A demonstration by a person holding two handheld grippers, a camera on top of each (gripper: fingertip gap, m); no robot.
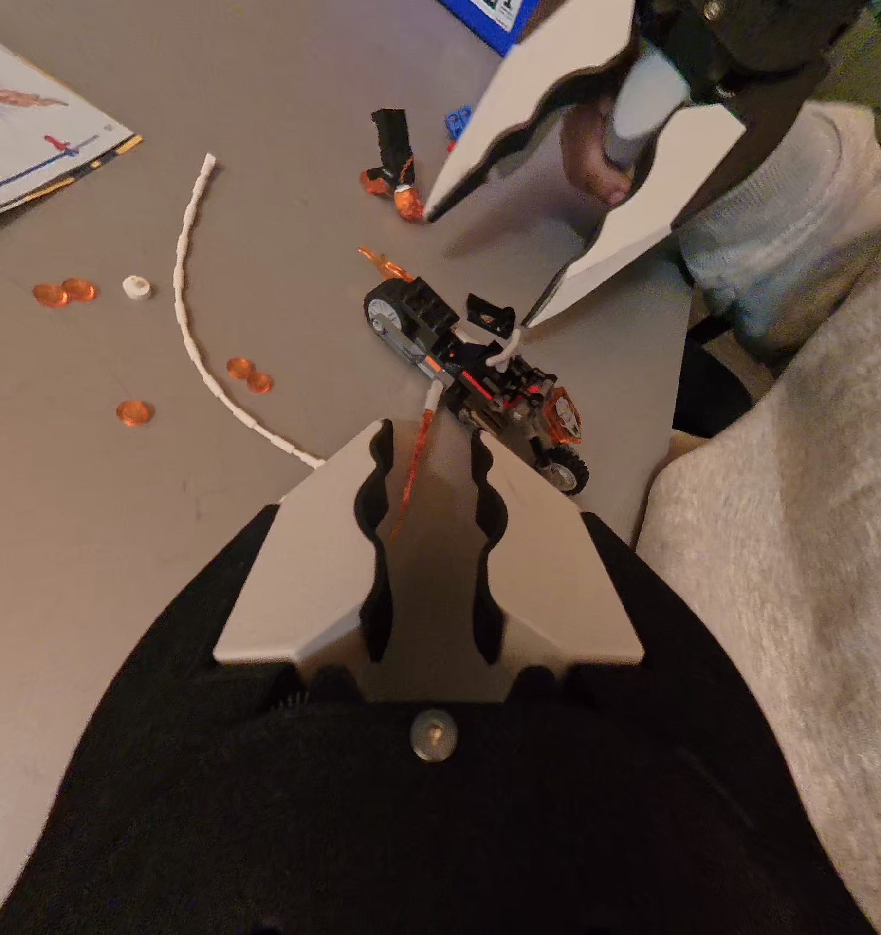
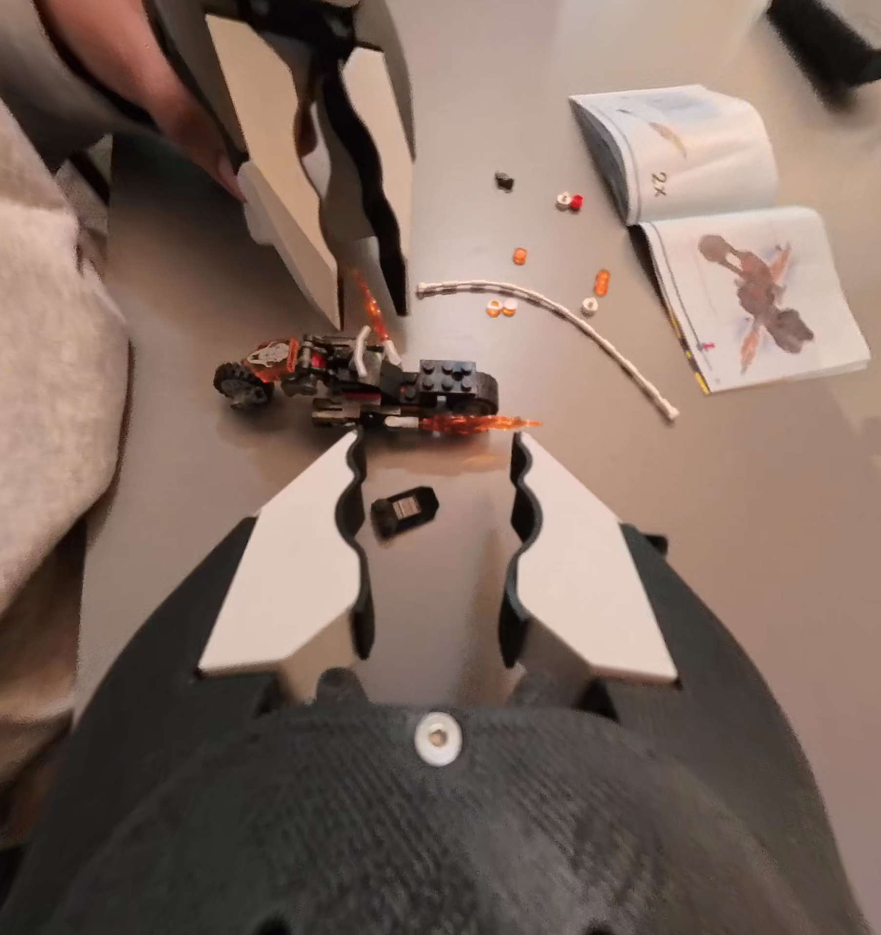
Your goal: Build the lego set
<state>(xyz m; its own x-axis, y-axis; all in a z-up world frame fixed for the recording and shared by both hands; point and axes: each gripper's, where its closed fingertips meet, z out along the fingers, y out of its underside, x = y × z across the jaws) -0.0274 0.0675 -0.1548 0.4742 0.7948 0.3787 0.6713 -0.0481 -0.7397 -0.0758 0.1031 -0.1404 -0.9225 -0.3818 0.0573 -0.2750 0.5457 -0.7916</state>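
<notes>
Bike [image 2: 352, 384] mostly built. Left tongs [image 1: 431, 430] pinch flame piece [image 1: 414, 470]; right tongs [image 2: 436, 442] wide open, empty. Chain [image 2: 555, 324], studs [image 1: 64, 293], black part [image 2: 404, 510] loose on worktop [image 2: 732, 506].

Right claw [image 2: 436, 445] gapes over a small black piece [image 2: 404, 510] beside the motorcycle [image 2: 357, 379]

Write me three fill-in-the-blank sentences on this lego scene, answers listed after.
1. The motorcycle stands on the ___.
2. The small black piece lies between the fingers of the ___ gripper.
3. The left gripper has a thin ___ flame piece between its fingers.

Missing words: table; right; orange
</notes>
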